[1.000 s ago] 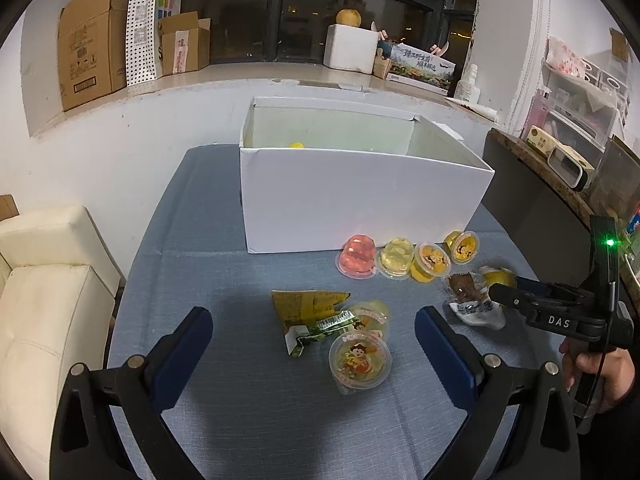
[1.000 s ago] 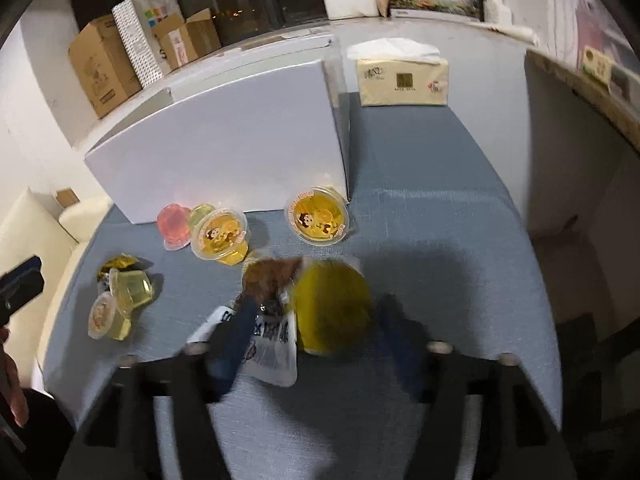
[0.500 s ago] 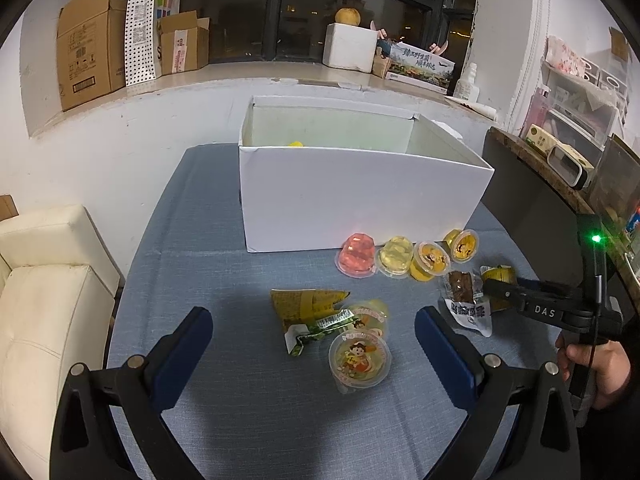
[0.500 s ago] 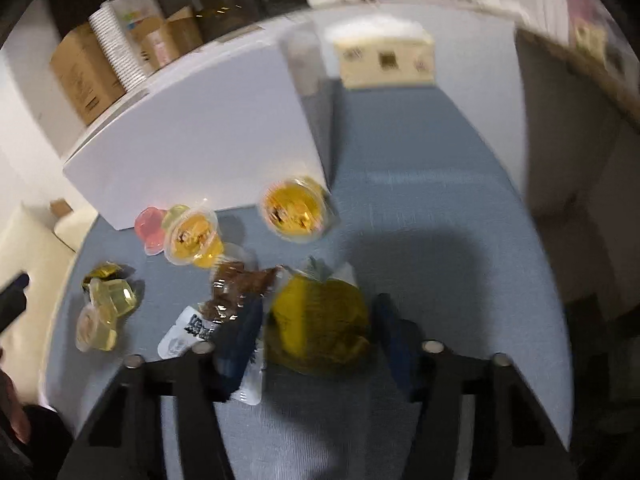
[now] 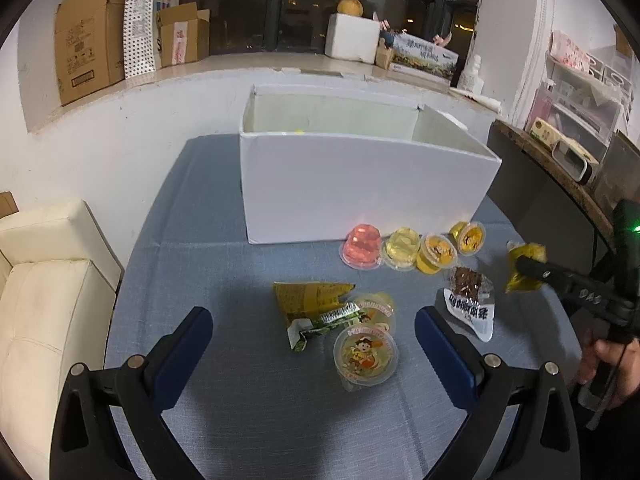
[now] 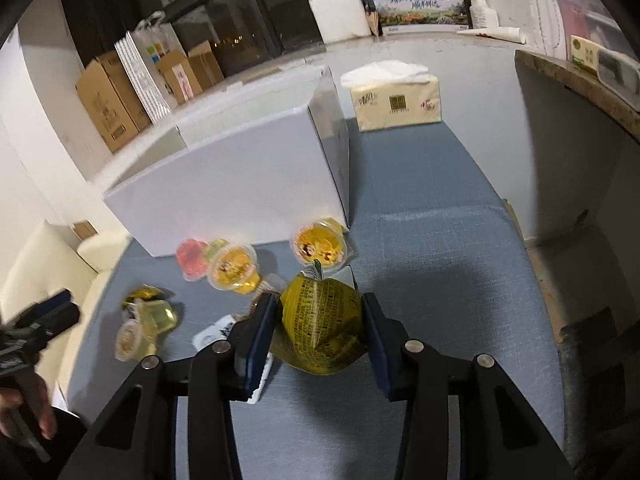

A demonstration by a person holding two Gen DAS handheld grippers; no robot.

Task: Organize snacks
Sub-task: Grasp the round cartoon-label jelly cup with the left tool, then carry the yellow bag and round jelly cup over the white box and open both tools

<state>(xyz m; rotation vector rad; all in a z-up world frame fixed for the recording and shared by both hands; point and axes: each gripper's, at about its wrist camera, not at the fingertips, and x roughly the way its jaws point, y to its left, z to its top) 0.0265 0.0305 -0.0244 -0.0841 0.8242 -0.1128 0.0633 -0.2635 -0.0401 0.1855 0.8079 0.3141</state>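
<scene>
My right gripper (image 6: 320,326) squeezing yellow snack pack (image 6: 320,326); tongs just closed on it, pads press both sides so it won't slip. Pack lifted a bit off blue table (image 6: 432,248), near white box (image 6: 240,184). I think box is where snacks go, so next job is carry it over rim. My left gripper (image 5: 312,336) wide, holding nothing, waiting above jelly cup (image 5: 366,354) and green wrapper (image 5: 316,304). More jelly cups (image 5: 436,252) sit by box front.

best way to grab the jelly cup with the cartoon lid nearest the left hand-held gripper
Grip the jelly cup across its round side wall just under the lid rim, coming down from above. It sits lid up, and the lid is flat and offers no hold. Set the pads left and right; a green-edged wrapper crowds its far-left side.
</scene>
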